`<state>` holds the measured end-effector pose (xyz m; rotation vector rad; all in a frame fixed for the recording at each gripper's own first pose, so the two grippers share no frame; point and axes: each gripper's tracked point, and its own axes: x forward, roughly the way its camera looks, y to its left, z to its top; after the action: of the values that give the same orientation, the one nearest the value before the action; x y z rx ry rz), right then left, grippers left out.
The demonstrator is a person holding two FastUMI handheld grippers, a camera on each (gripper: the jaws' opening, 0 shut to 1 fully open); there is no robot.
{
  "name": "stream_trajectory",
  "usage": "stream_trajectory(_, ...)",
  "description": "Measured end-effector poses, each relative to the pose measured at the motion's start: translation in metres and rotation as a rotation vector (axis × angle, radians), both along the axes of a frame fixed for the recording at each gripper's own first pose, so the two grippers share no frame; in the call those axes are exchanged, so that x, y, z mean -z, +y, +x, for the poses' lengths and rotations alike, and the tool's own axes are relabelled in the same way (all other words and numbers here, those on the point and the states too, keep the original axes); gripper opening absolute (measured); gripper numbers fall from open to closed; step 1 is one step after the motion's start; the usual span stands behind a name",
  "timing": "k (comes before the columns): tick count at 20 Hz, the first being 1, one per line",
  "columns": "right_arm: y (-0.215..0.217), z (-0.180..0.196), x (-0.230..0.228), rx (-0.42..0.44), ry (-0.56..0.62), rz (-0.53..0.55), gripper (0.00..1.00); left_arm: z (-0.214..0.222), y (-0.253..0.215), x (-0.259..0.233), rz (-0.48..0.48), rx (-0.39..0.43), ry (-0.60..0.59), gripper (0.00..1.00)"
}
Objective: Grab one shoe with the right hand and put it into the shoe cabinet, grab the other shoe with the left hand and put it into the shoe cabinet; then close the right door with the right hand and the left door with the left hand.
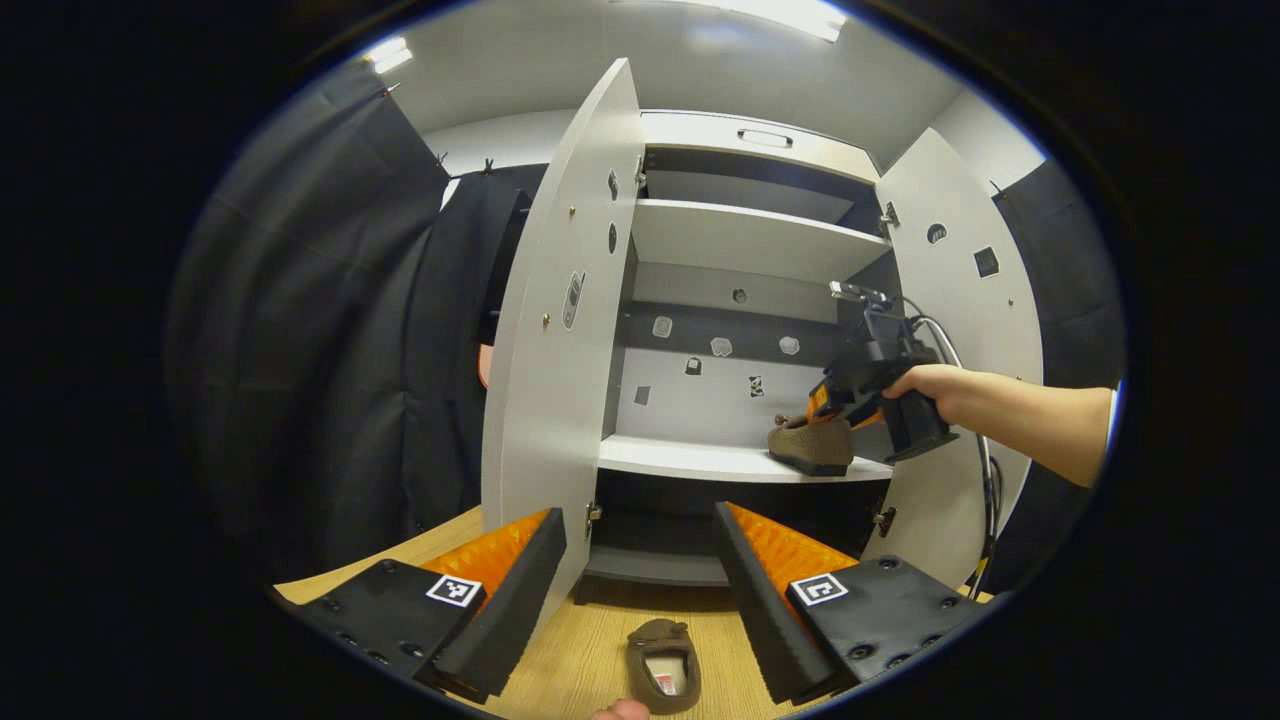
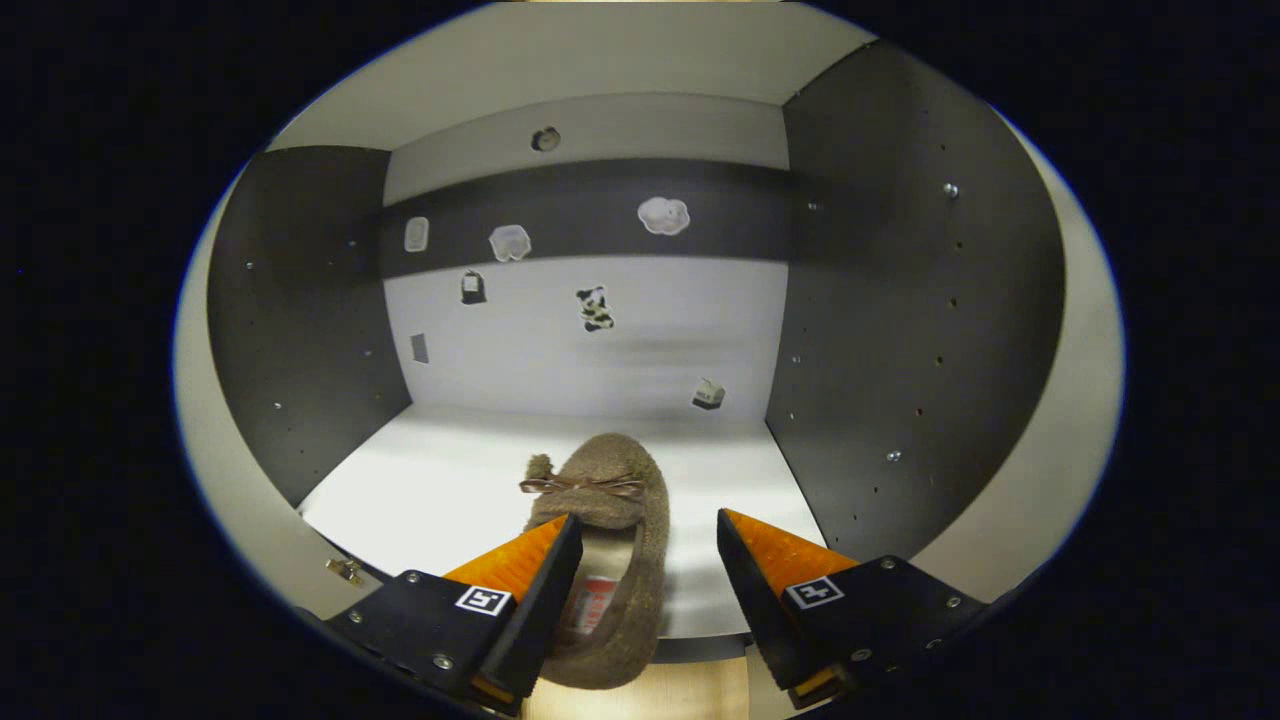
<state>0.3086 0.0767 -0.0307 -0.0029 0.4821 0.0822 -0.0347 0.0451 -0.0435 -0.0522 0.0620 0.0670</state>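
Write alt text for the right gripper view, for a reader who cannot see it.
A brown slipper with a small bow lies on the white shelf inside the shoe cabinet, heel toward the camera. The right gripper is open around its heel, orange-faced fingers apart.

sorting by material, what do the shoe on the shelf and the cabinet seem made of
Shoe: seemingly soft brown fuzzy fabric, maybe fleece or suede, matte, with a thin ribbon bow.
Cabinet: apparently laminated board, smooth light grey matte panels with darker side walls and visible screw holes.

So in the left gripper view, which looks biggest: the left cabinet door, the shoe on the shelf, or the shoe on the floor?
1. Grey left cabinet door
2. Brown fuzzy shoe on the white shelf and brown shoe on the wooden floor: alike, partly hidden, unranked.
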Motion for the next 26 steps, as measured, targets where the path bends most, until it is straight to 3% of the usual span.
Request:
stream_trajectory(4, 0.017, -0.051, -0.036, -0.068, -0.12, 0.025, 0.92, 0.0, 0.0, 0.0, 0.005, 0.001, 0.002, 0.96)
stream_trajectory(12, 0.016, -0.163, -0.053, -0.128, -0.251, 0.055, 0.92, -0.002, -0.009, 0.023, 0.021, 0.02, 0.065, 0.94)
stream_trajectory(20, -0.007, -0.255, 0.002, -0.076, -0.223, 0.167, 0.92, -0.01, -0.016, 0.094, 0.049, 0.041, 0.23, 0.99)
stream_trajectory(22, -0.019, -0.268, 0.018, -0.041, -0.224, 0.172, 0.92, -0.01, -0.016, 0.119, 0.051, 0.049, 0.293, 0.96)
stream_trajectory(26, -0.043, -0.29, 0.024, 0.005, -0.289, 0.147, 0.92, -0.008, -0.022, 0.178, -0.035, 0.102, 0.443, 0.97)
